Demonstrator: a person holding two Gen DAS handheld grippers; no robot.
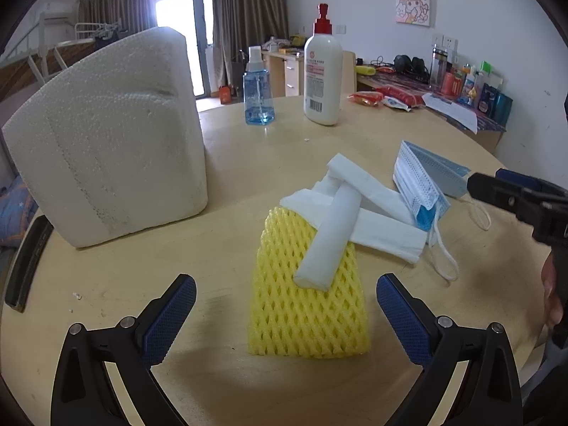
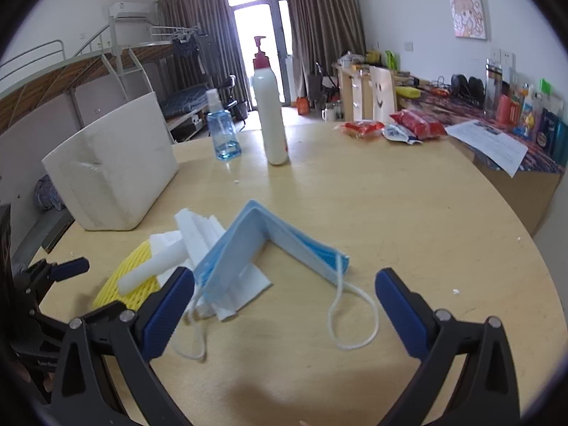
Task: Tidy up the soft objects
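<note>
On the round wooden desk (image 1: 227, 259) a small heap of soft things lies just in front of both grippers. The yellow foam net sleeve (image 1: 307, 305) lies flat at the near side; it is a light, springy mesh that will crush easily, so I judge it best to pinch it at the free near edge. A white foam stick (image 1: 328, 241) rests across its far end, and under the stick some folded white foam sheets (image 1: 383, 227) spread out to the right. These are very light and a little slippery, so they may slide off when the sleeve is pulled. Next to them, touching the sheets, is a stack of blue pleated face masks (image 2: 248, 248), bent into an angle, with thin white ear loops (image 2: 351, 319) lying loose on the desk; the stack is limp and may fan apart, so a hold on the folded edge seems safer than on a loop. The left gripper (image 1: 285, 316) has its jaws spread wide on both sides of the sleeve, holding nothing. The right gripper (image 2: 284, 316) is also spread and empty, near the masks. A white polystyrene box (image 1: 106, 142) stands to the left, perhaps the place for the things.
</note>
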